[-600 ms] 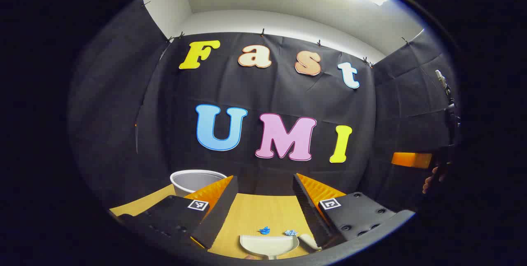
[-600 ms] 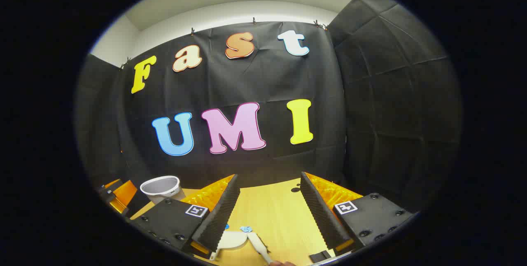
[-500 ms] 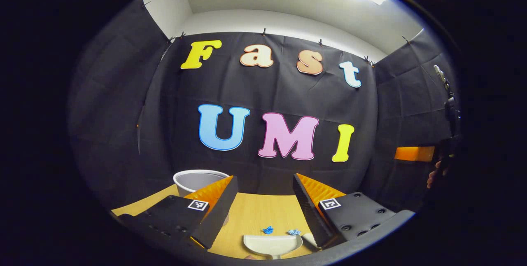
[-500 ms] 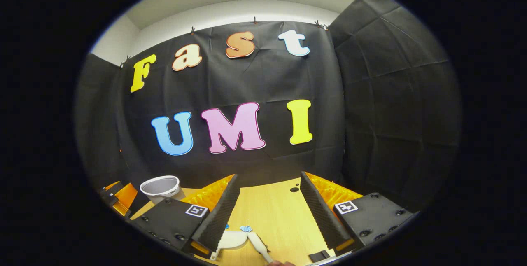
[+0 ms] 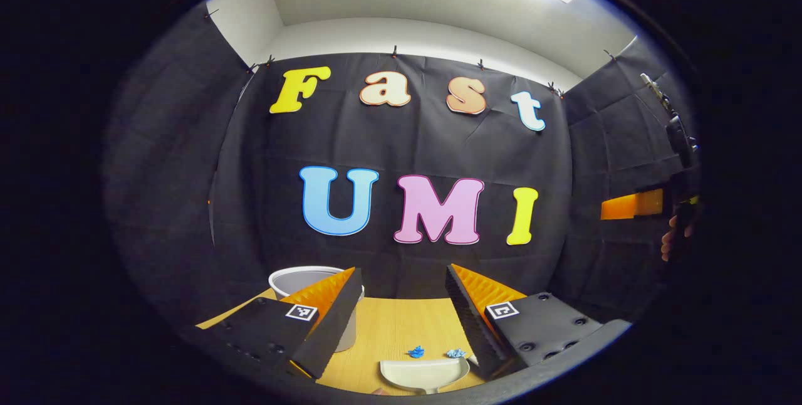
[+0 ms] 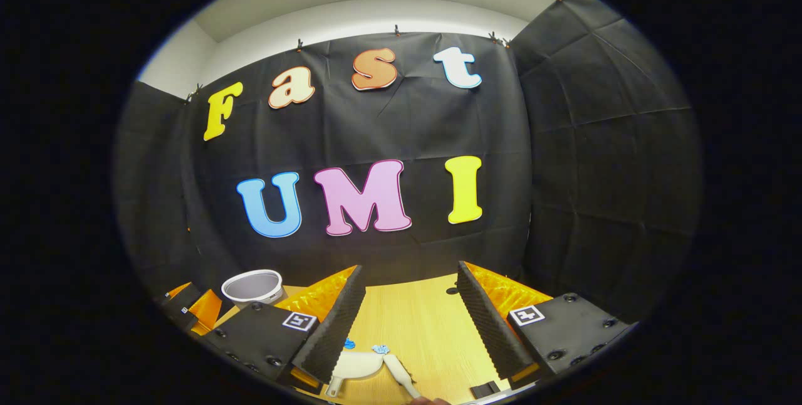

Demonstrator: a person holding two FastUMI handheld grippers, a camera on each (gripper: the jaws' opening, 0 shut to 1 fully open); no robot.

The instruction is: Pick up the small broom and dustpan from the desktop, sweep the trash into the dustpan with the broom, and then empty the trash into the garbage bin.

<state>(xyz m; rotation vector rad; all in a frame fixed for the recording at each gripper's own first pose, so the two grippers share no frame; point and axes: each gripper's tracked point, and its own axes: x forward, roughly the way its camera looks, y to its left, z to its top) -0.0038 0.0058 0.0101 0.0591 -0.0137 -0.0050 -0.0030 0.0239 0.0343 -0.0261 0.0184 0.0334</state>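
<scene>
Two blue scraps (image 5: pixel 416 352) beyond dustpan (image 5: pixel 423 373), bin (image 5: pixel 305 279) left, broom (image 6: pixel 400 374) beside

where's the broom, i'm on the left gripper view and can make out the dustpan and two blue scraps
Observer: In the right gripper view the broom lies on the desktop, just right of the dustpan.
Operator: is the right gripper on it yet
Observer: No. The right gripper is open, its fingers wide apart, and the broom sits low between them with neither finger touching it.
Operator: anything else on the desk that side
Observer: A small dark spot on the desktop farther back, near the wall.
</scene>
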